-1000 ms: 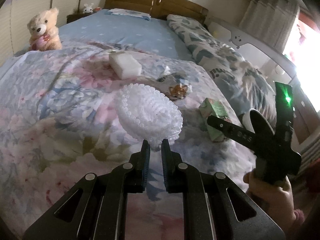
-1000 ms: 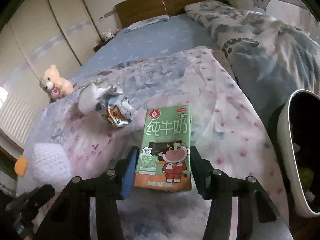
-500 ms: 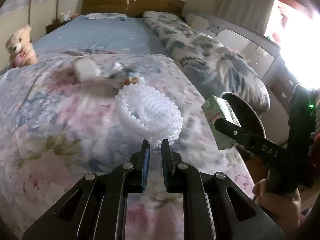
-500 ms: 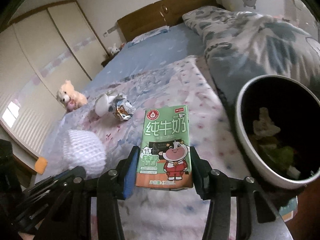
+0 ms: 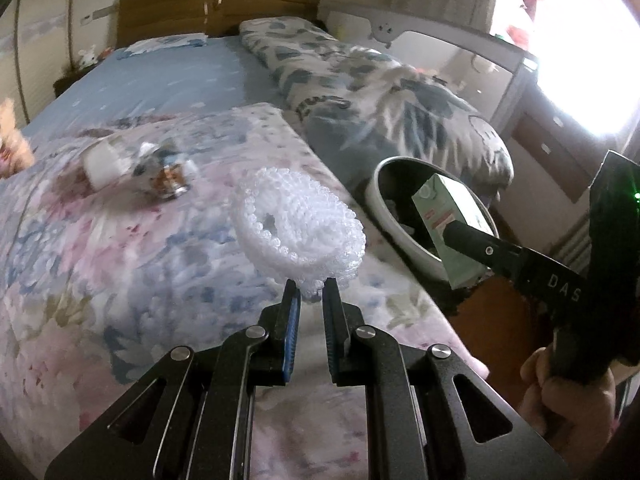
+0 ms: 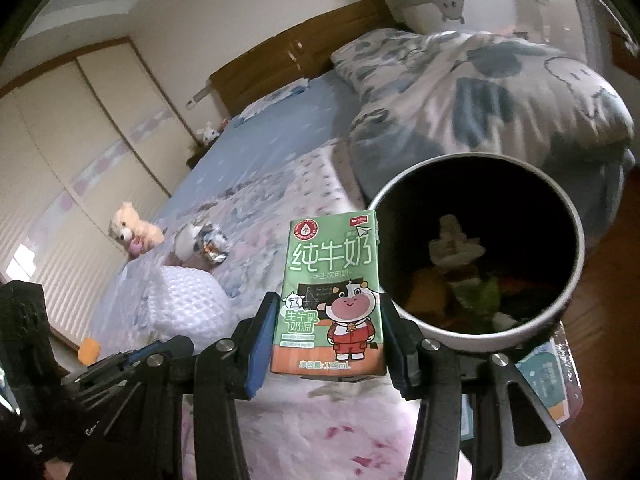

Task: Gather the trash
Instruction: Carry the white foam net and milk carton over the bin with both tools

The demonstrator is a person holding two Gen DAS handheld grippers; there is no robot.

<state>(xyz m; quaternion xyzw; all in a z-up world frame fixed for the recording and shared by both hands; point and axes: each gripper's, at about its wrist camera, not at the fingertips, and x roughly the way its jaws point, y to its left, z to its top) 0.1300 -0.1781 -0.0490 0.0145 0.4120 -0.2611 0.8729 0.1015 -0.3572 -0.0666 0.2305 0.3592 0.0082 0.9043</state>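
Note:
My left gripper (image 5: 310,294) is shut on the lower edge of a white foam fruit net (image 5: 298,226), held up over the flowered quilt. The right gripper (image 6: 328,312) is shut on a green milk carton (image 6: 332,280), upright between the blue pads, just left of a round bin (image 6: 560,320) with a dark inside and trash in it. In the left wrist view the carton (image 5: 452,220) hangs over the bin's rim (image 5: 384,208) beside the bed. A crumpled foil wrapper (image 5: 170,174) and a white tissue pack (image 5: 102,162) lie further up the quilt.
A flowered quilt (image 5: 100,260) covers the near bed, a grey patterned duvet (image 5: 400,112) lies along the right side. A teddy bear (image 6: 134,232) sits at the far left edge. A wooden headboard (image 5: 216,10) and wardrobe doors (image 6: 72,140) stand behind. A hand (image 5: 568,408) holds the right gripper.
Both grippers have swung right toward the bed's edge with their loads. The bin has come fully into view, and the carton now hangs beside its rim.

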